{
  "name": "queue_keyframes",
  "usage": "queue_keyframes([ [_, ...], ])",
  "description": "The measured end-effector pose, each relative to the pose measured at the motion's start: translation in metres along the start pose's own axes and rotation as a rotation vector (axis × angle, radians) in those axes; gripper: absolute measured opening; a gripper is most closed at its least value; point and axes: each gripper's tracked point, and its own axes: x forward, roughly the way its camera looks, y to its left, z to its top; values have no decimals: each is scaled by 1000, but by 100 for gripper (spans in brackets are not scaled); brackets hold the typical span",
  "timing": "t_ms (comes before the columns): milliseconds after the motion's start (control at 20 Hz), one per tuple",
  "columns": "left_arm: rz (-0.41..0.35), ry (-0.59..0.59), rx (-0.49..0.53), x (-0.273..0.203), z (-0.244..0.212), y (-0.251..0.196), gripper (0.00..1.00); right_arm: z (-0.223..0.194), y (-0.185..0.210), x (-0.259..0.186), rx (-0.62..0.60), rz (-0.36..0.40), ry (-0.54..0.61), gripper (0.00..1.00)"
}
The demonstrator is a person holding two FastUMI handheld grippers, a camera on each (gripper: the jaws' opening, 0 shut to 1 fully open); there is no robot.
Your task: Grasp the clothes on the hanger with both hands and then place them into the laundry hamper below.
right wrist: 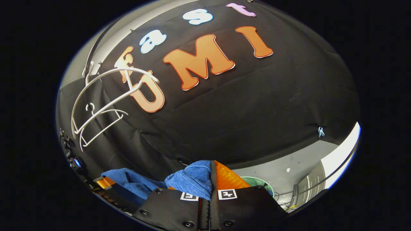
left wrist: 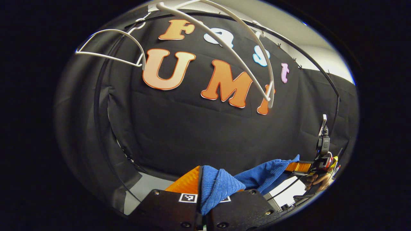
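Observation:
A blue knitted garment [left wrist: 221,187] hangs stretched between my two grippers, below the white hangers [left wrist: 247,54]. My left gripper [left wrist: 205,183] is shut on one bunched end of it; an orange finger [left wrist: 188,183] shows beside the cloth. Farther right, my right gripper [left wrist: 300,167] holds the other end, with a hand [left wrist: 318,181] behind it. In the right gripper view, my right gripper [right wrist: 210,179] is shut on a fold of the garment [right wrist: 192,179], which runs left to my left gripper [right wrist: 104,183]. The green hamper rim [right wrist: 258,181] peeks out low, just right of my fingers.
Two bare white hangers [right wrist: 99,102] hang from the booth's black rail [left wrist: 321,72], up and to the left in the right gripper view. Grey floor [right wrist: 289,166] lies beyond the hamper, with cables and a white panel [right wrist: 340,154] at the right.

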Motion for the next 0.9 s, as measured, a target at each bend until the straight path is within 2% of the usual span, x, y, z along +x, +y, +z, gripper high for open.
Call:
queue_keyframes([
  [450,-32,173,48,54,-58,-36,5,-57,-33,23,-71,-88,135,15],
  [900,-17,399,53,90,-144,-31,5,-121,-86,41,-83,-213,287,15],
])
